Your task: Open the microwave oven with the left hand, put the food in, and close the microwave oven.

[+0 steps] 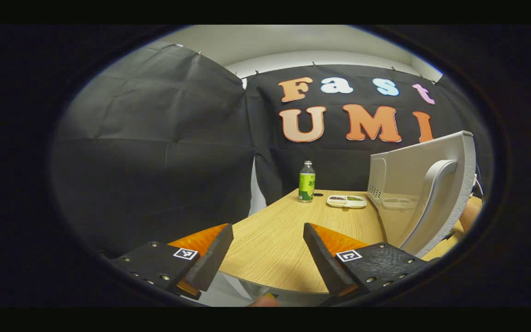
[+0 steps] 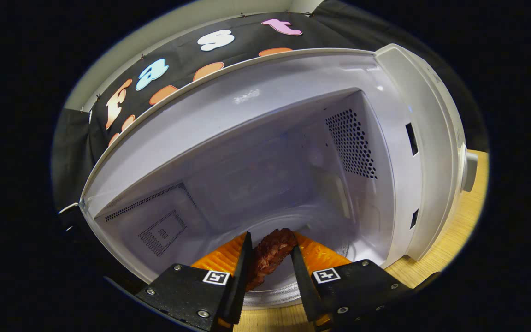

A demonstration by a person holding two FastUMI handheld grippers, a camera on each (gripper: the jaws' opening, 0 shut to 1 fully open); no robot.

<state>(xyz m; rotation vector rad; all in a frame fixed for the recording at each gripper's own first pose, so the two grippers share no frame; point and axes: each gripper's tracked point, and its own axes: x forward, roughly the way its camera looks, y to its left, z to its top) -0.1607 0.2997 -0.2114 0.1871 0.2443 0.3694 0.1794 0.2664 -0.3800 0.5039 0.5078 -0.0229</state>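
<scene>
I held the food [image 2: 270, 254], a dark reddish piece that looked light and rather soft, clenched by its middle in my right gripper [image 2: 269, 258] just inside the open microwave oven [image 2: 399, 138], while my left gripper [image 1: 268, 249] hung released above the table [image 1: 274, 240].

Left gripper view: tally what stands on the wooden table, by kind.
Bottle: 1
Divided tray: 1
Microwave oven, door swung open: 1
Small dark thing beside the bottle, too small to tell: 1
Total: 4
</scene>
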